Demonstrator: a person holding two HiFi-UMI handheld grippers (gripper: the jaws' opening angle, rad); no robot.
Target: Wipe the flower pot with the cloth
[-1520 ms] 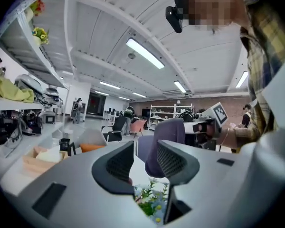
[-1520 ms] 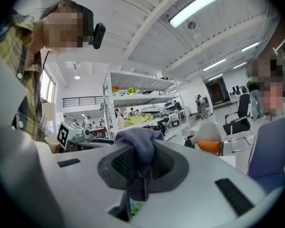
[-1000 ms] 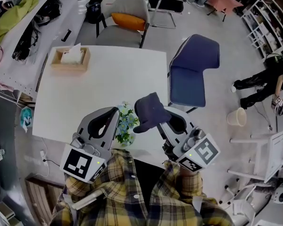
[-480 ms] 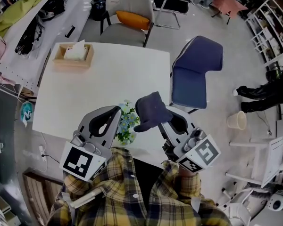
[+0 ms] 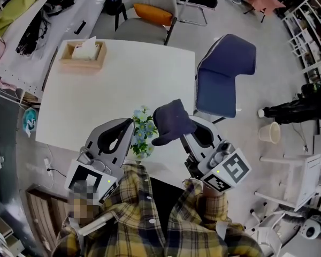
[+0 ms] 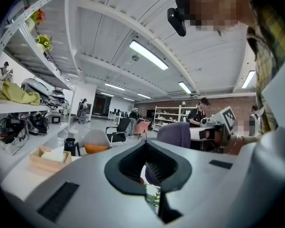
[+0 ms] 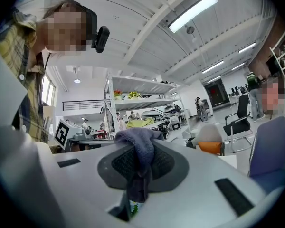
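A small flower pot's plant (image 5: 142, 135), green with pale blue blooms, shows between my two grippers over the white table's (image 5: 117, 84) near edge; the pot itself is hidden under the leaves. My left gripper (image 5: 132, 128) is shut right beside the plant. In the left gripper view a reddish-brown bit of pot sits pinched in the left gripper (image 6: 148, 149), with leaves (image 6: 154, 199) just below. My right gripper (image 5: 183, 131) is shut on a dark blue cloth (image 5: 171, 122), which drapes over its tips close to the plant's right side. The cloth (image 7: 140, 142) hangs through the right gripper (image 7: 136, 152).
A wooden tissue box (image 5: 84, 55) stands at the table's far left corner. A blue chair (image 5: 222, 74) is at the table's right and a grey chair with an orange cushion (image 5: 150, 12) behind it. A pale bucket (image 5: 268, 133) sits on the floor.
The head view has shifted slightly. Both grippers, the cloth and the plant keep the same places relative to one another.
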